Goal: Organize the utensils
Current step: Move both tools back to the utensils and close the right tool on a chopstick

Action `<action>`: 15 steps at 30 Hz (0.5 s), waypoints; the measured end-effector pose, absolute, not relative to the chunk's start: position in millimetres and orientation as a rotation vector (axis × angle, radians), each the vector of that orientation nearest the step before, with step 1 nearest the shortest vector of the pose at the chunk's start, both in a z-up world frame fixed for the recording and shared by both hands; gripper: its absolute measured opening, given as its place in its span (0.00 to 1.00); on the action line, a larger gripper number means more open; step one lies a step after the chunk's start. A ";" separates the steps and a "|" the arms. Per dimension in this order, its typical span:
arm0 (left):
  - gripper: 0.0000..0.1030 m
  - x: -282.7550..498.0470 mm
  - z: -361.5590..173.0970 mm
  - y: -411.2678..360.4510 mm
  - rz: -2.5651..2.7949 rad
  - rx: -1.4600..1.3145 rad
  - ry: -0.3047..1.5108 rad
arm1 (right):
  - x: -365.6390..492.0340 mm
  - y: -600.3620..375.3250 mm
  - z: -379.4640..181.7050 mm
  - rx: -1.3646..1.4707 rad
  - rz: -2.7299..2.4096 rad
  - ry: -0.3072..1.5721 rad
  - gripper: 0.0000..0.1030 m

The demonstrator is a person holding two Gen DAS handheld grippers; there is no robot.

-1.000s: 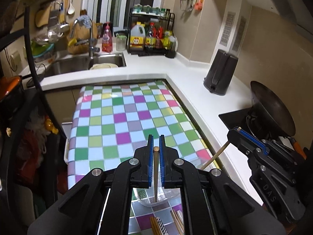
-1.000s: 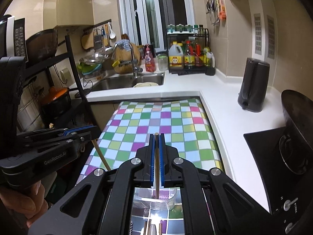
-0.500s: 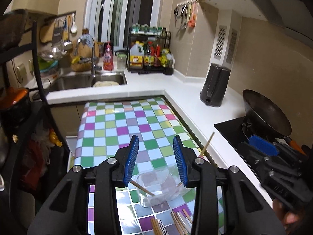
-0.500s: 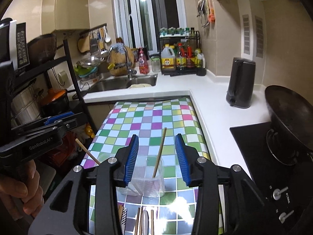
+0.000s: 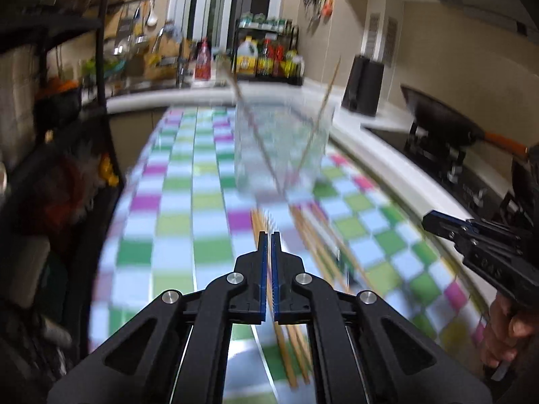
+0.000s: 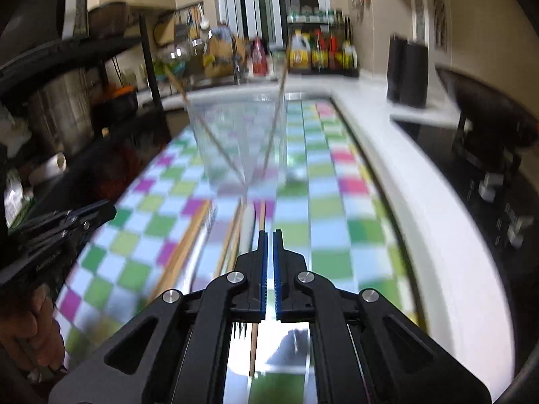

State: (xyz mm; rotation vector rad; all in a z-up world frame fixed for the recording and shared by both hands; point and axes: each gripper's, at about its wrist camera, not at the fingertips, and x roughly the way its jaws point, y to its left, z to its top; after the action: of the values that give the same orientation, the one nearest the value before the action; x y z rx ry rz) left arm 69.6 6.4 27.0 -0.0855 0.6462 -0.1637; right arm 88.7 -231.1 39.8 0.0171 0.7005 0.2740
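A clear plastic cup [image 5: 281, 144] stands on the checkered tablecloth [image 5: 188, 202] with two wooden chopsticks [image 5: 323, 101] leaning crossed inside it; it also shows in the right wrist view [image 6: 241, 144]. Several loose chopsticks [image 5: 303, 235] lie on the cloth in front of the cup, also seen in the right wrist view [image 6: 188, 245]. My left gripper [image 5: 269, 235] is shut and empty, low over the loose chopsticks. My right gripper [image 6: 269, 234] is shut, low over a chopstick [image 6: 261, 215]; it also appears at the right of the left wrist view [image 5: 429, 219]. Both views are motion-blurred.
A white counter [image 5: 387, 168] runs along the right with a black kettle [image 5: 365, 84] and a wok [image 5: 448, 121] on the stove. A sink and bottle rack [image 5: 266, 57] stand at the back. A dark shelf rack [image 6: 84, 101] stands left of the table.
Both grippers let go of their chopsticks into the cup, opened, then dropped low toward the loose chopsticks on the cloth and closed.
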 end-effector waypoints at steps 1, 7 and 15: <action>0.02 63.0 15.7 7.0 -0.152 -0.094 0.664 | 89.2 -231.8 27.0 0.033 0.281 0.744 0.04; 0.02 28.4 -22.8 2.4 -0.168 -0.133 0.716 | 84.1 -215.9 -4.7 0.013 0.344 0.850 0.09; 0.02 26.3 -36.9 -3.1 -0.154 -0.124 0.742 | 82.3 -207.9 -19.4 -0.025 0.332 0.908 0.21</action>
State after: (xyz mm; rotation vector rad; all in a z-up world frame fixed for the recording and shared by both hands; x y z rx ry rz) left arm 26.3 -3.1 -36.9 -0.1243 0.7417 -0.1544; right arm 82.3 -207.9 -19.4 -0.0249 0.9084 0.3325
